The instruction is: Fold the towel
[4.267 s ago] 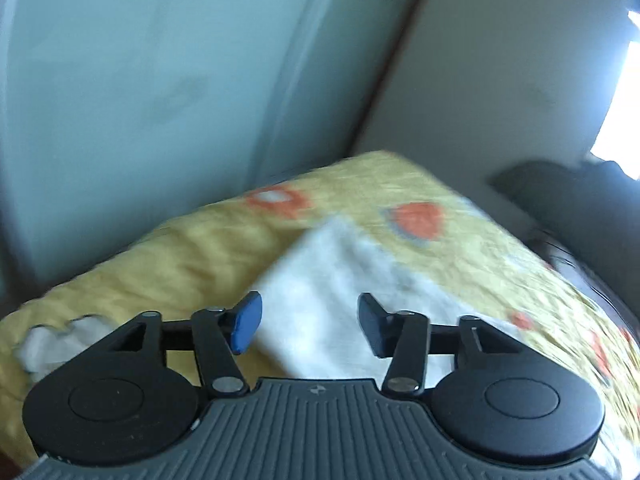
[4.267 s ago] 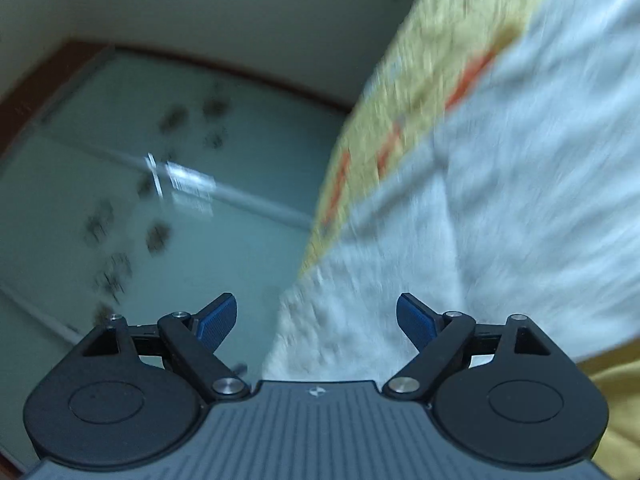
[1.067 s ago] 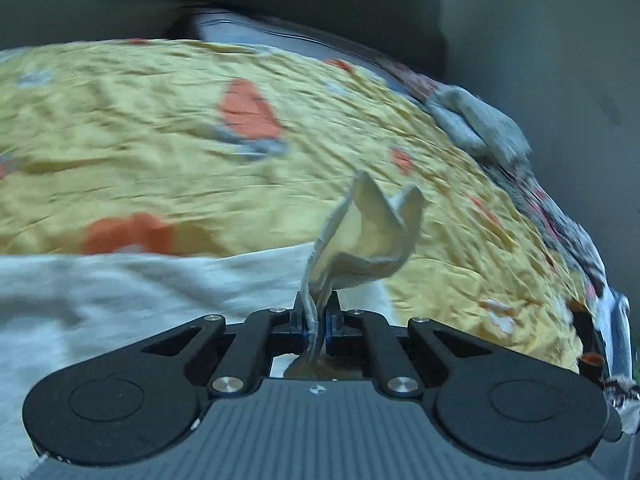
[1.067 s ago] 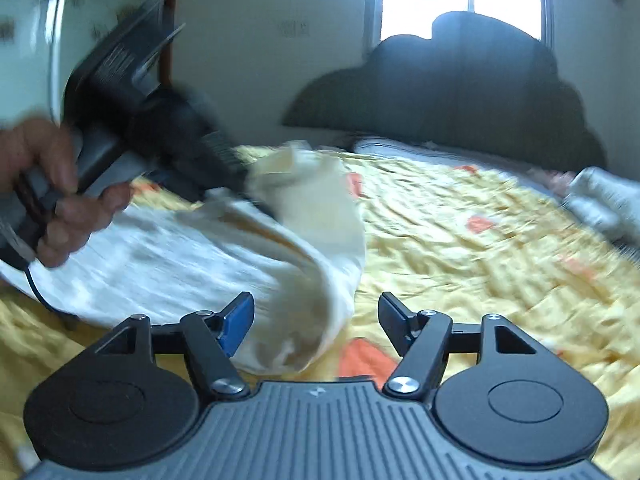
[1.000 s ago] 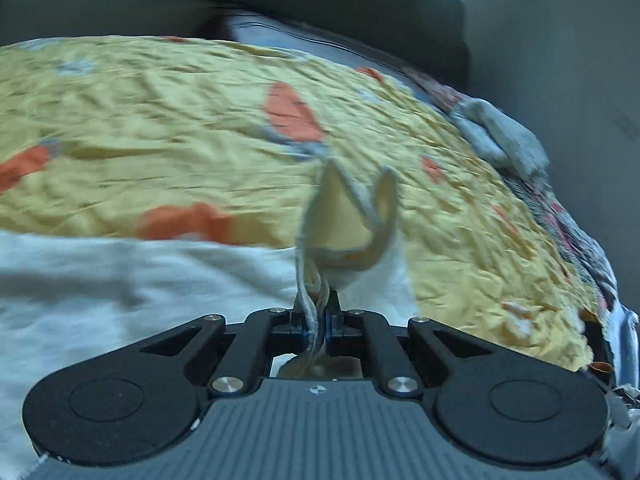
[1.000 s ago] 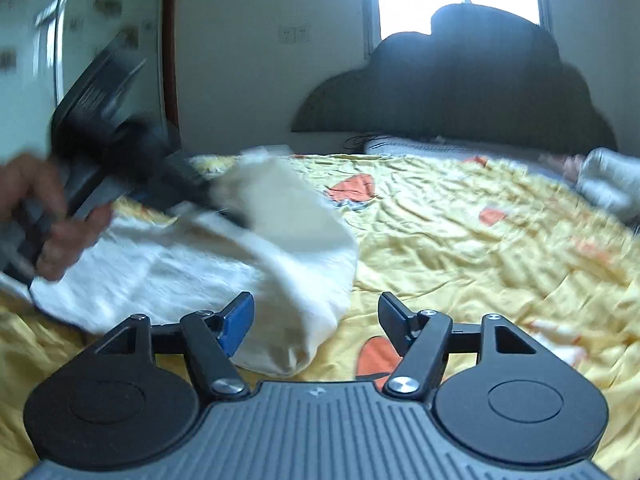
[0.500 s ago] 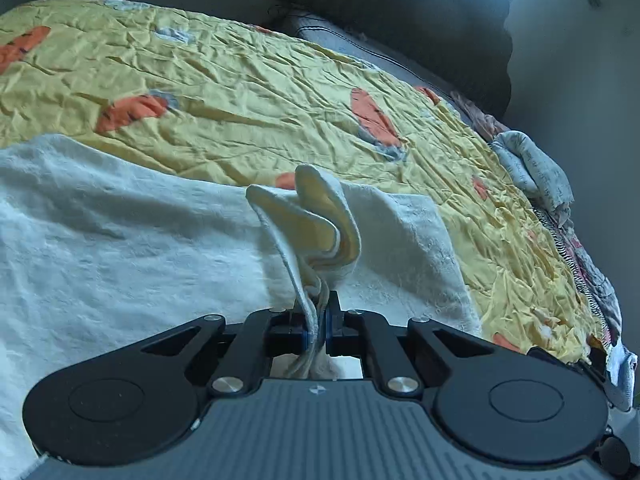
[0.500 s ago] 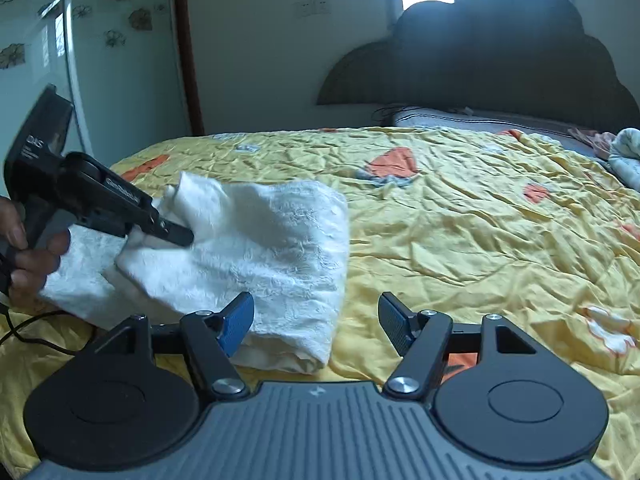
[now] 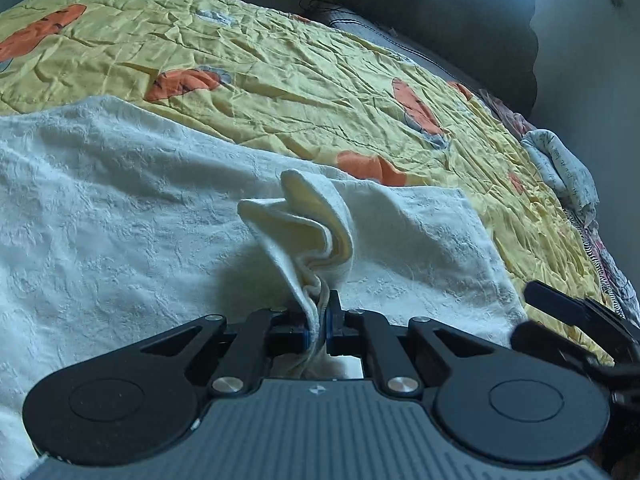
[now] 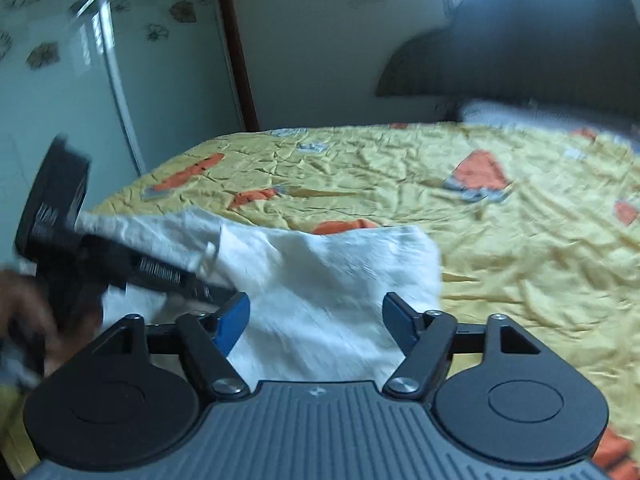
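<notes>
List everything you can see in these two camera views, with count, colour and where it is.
towel: one, white, spread on the bedspread, a bunched corner pinched in the left tool
bedspread: one, yellow with orange patches, covering the bed
headboard: one, dark, at the far end of the bed
rolled cloth: one, pale and patterned, at the bed's right edge
glass panel: one, greenish with flower marks, left of the bed
left tool: one, black, shut on the towel
right tool: one, black with blue pads, jaws opening, over the towel, not gripping
hand: one, blurred, holding the left tool
</notes>
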`<action>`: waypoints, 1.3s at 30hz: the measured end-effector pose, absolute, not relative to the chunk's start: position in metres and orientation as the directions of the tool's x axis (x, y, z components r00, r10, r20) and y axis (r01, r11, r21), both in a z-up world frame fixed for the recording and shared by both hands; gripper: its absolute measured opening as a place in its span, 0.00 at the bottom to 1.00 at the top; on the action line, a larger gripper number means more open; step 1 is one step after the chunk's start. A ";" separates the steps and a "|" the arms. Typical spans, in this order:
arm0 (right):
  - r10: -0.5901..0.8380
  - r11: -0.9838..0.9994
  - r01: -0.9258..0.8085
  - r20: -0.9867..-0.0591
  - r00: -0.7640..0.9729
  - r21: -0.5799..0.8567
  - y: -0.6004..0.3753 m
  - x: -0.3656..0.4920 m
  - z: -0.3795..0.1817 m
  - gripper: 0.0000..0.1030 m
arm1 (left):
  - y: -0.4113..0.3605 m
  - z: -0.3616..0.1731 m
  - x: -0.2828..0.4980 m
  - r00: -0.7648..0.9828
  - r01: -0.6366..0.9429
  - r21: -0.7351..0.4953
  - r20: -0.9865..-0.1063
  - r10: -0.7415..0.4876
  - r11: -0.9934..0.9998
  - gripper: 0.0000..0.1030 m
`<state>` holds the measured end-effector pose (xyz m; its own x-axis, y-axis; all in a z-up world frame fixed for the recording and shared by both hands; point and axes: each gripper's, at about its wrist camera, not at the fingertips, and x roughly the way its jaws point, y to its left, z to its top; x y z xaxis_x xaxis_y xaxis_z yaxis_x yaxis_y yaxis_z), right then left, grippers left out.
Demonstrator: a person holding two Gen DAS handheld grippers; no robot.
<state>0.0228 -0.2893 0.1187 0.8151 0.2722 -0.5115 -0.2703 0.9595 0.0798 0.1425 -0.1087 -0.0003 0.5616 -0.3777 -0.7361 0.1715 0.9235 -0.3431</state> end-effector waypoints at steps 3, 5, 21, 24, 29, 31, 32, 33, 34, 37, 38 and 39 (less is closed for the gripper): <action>0.313 0.949 -0.282 -0.523 0.793 0.141 -0.283 0.031 0.119 0.71 | -0.105 0.001 0.141 0.560 0.169 -0.346 -0.737 -0.379 0.923 0.08; 0.319 0.946 -0.298 -0.521 0.792 0.126 -0.276 0.027 0.118 0.71 | -0.102 0.005 0.137 0.562 0.172 -0.342 -0.736 -0.377 0.924 0.08; 0.295 0.955 -0.245 -0.530 0.795 0.165 -0.284 0.028 0.113 0.72 | -0.091 0.007 0.131 0.584 0.178 -0.326 -0.724 -0.367 0.928 0.08; 0.309 0.951 -0.256 -0.528 0.791 0.174 -0.286 0.023 0.110 0.72 | -0.087 0.010 0.129 0.599 0.179 -0.312 -0.717 -0.356 0.933 0.08; 0.314 0.949 -0.238 -0.570 0.759 0.207 -0.290 0.021 0.092 0.75 | -0.072 0.009 0.127 0.584 0.151 -0.339 -0.727 -0.360 0.929 0.08; 0.354 0.935 -0.271 -0.521 0.777 0.230 -0.291 0.011 0.096 0.75 | -0.067 0.013 0.125 0.591 0.150 -0.333 -0.724 -0.355 0.931 0.08; 0.371 0.928 -0.287 -0.505 0.779 0.239 -0.291 0.009 0.097 0.75 | -0.065 0.010 0.127 0.581 0.143 -0.335 -0.733 -0.353 0.931 0.08; 0.380 0.924 -0.296 -0.510 0.772 0.240 -0.290 0.011 0.095 0.77 | -0.062 0.005 0.130 0.565 0.140 -0.344 -0.742 -0.360 0.928 0.21; 0.374 0.927 -0.293 -0.538 0.756 0.233 -0.289 0.017 0.091 0.78 | -0.059 0.003 0.132 0.566 0.138 -0.363 -0.734 -0.374 0.922 0.19; 0.361 0.932 -0.257 -0.587 0.724 0.257 -0.292 0.028 0.084 0.79 | -0.050 0.016 0.129 0.571 0.101 -0.404 -0.724 -0.386 0.909 0.27; 0.388 0.920 -0.269 -0.559 0.733 0.286 -0.296 0.026 0.090 0.79 | -0.048 0.026 0.125 0.605 0.102 -0.392 -0.706 -0.369 0.915 0.27; 0.412 0.907 -0.280 -0.524 0.746 0.315 -0.300 0.023 0.097 0.79 | -0.046 0.038 0.118 0.640 0.118 -0.380 -0.678 -0.363 0.918 0.27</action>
